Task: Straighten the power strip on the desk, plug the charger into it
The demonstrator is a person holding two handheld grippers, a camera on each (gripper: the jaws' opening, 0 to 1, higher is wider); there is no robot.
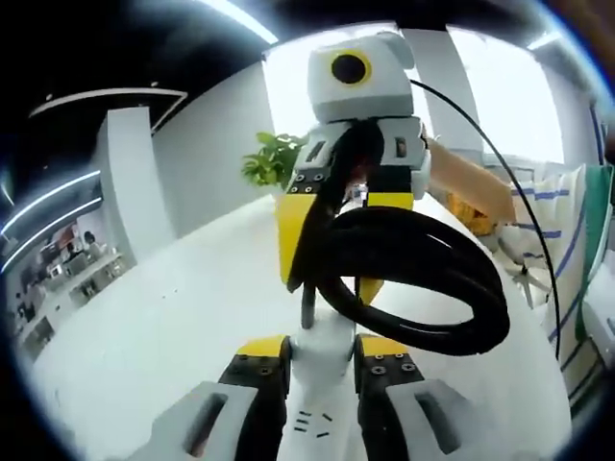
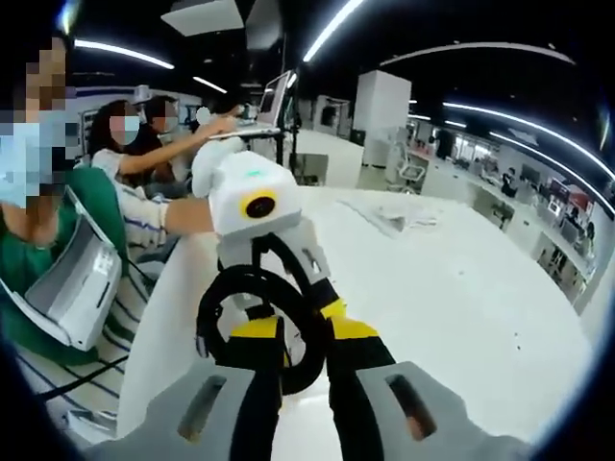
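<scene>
The white power strip (image 1: 322, 384) stands on end between my left gripper's (image 1: 322, 348) yellow-tipped jaws, which are shut on it. Its thick black cable (image 1: 423, 279) leaves the strip's far end and curls into a loop above the white desk (image 1: 173, 317). My right gripper (image 1: 332, 286) faces the left one from beyond the strip, its jaws around the cable. In the right gripper view, my right gripper (image 2: 303, 331) is shut on the black cable (image 2: 231, 298), whose loop hangs in front of the left gripper (image 2: 283, 288). I see no charger.
A potted plant (image 1: 274, 158) stands at the desk's far edge. Crumpled white material (image 2: 404, 216) lies farther along the desk (image 2: 461, 288). People (image 2: 125, 144) sit beside the desk near an open laptop (image 2: 274, 101). A person's forearm (image 1: 471, 182) reaches behind the right gripper.
</scene>
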